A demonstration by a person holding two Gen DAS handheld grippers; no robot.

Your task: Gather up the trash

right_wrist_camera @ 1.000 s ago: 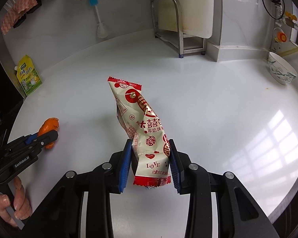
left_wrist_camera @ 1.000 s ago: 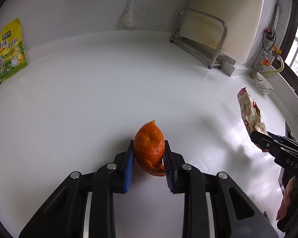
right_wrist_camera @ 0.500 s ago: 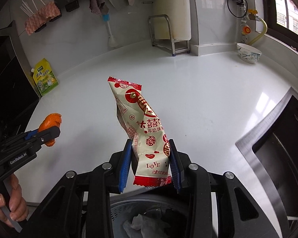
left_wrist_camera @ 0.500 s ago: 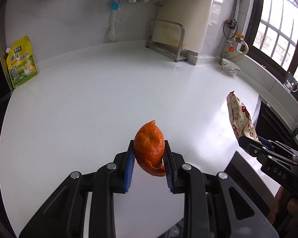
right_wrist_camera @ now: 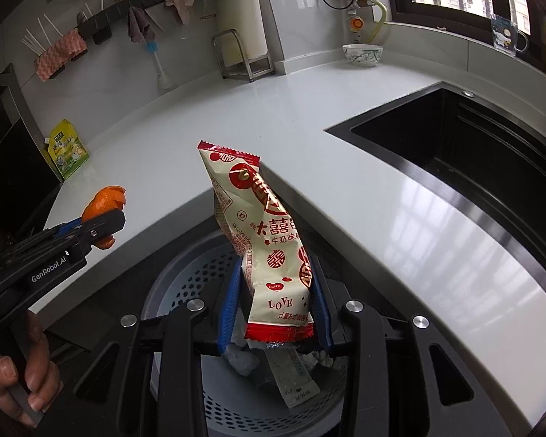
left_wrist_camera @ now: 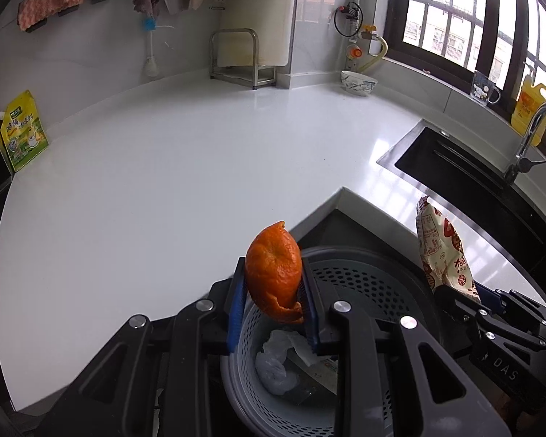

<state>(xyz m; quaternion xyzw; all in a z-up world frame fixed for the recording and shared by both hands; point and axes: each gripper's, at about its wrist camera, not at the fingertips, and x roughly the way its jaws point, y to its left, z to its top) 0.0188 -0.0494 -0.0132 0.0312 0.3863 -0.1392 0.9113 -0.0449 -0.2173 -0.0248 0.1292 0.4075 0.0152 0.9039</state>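
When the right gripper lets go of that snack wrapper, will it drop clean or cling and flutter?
Likely floppy and light: the snack wrapper bends and twists above the right gripper. It looks flat and empty, so it may flutter or cling to a pad. The trash bin lies right beneath, so it should still land inside.

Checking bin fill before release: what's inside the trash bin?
Inside the perforated trash bin: crumpled white plastic and a flat paper packet. The rest of the bottom is hidden behind both sets of jaws, the orange peel and the snack wrapper.
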